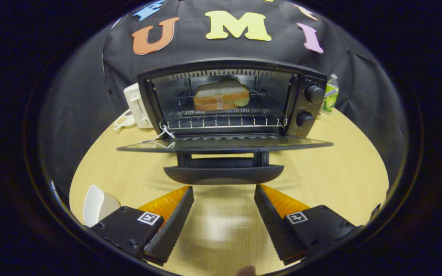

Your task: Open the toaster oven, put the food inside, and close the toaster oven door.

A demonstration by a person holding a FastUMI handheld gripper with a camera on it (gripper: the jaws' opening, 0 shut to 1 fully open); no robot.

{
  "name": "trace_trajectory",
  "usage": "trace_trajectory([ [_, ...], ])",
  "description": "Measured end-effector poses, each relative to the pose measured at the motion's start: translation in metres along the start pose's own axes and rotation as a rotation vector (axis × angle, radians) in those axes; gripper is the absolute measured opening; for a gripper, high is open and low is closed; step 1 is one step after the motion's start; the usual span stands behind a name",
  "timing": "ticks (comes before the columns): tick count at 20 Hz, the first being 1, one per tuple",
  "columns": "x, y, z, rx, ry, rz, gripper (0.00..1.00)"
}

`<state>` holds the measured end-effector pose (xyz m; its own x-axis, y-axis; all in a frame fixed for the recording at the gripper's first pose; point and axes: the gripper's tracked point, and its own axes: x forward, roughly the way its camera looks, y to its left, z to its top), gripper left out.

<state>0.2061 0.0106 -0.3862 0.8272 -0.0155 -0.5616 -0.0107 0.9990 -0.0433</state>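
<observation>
A black toaster oven [307,111] stands on the wooden table ahead of me, its glass door [225,145] folded down flat and open. A sandwich [221,95] sits on the wire rack [221,119] deep inside the oven. The door's black handle [223,174] hangs just beyond my fingertips. My gripper [224,189] is open, with nothing between its fingers [173,222], and sits low over the table a short way in front of the handle.
A white toaster [138,105] stands to the left of the oven, with a small white item beside it. A green-labelled bottle [330,94] stands at the oven's right. A white plate [98,205] lies on the table [340,172] by my left finger.
</observation>
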Motion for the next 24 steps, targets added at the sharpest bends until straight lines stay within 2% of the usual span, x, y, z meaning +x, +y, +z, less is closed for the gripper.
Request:
trace_trajectory([
  [5, -0.007, 0.002, 0.004, -0.014, -0.019, 0.008, 1.00],
  [9, -0.025, 0.002, 0.030, -0.003, -0.048, 0.019, 1.00],
  [14, -0.033, 0.002, 0.093, -0.036, -0.102, 0.019, 1.00],
  [19, -0.063, 0.010, 0.146, -0.092, -0.192, 0.035, 1.00],
  [24, -0.137, 0.015, 0.211, -0.061, -0.328, 0.062, 1.00],
])
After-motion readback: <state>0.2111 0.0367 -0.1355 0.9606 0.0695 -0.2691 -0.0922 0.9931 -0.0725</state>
